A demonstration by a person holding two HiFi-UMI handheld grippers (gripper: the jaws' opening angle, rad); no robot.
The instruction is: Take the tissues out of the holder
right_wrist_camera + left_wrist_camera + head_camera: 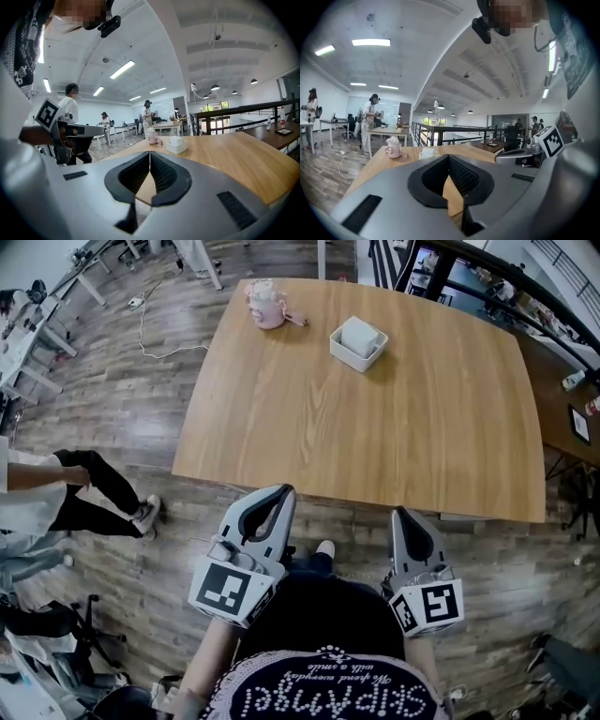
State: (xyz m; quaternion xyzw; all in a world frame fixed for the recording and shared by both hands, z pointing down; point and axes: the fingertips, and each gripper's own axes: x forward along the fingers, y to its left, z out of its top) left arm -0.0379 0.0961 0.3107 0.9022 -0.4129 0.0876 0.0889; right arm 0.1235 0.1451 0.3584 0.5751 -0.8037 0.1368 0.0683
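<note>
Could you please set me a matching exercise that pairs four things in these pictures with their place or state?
1. pink round holder
2. white square box
3. left gripper
4. light wooden table

A. shut, at the table's near edge
B. far left corner of the tabletop
C. bears both containers
D. right of the pink holder, on the far side

Pairs: 1-B, 2-D, 3-A, 4-C.
</note>
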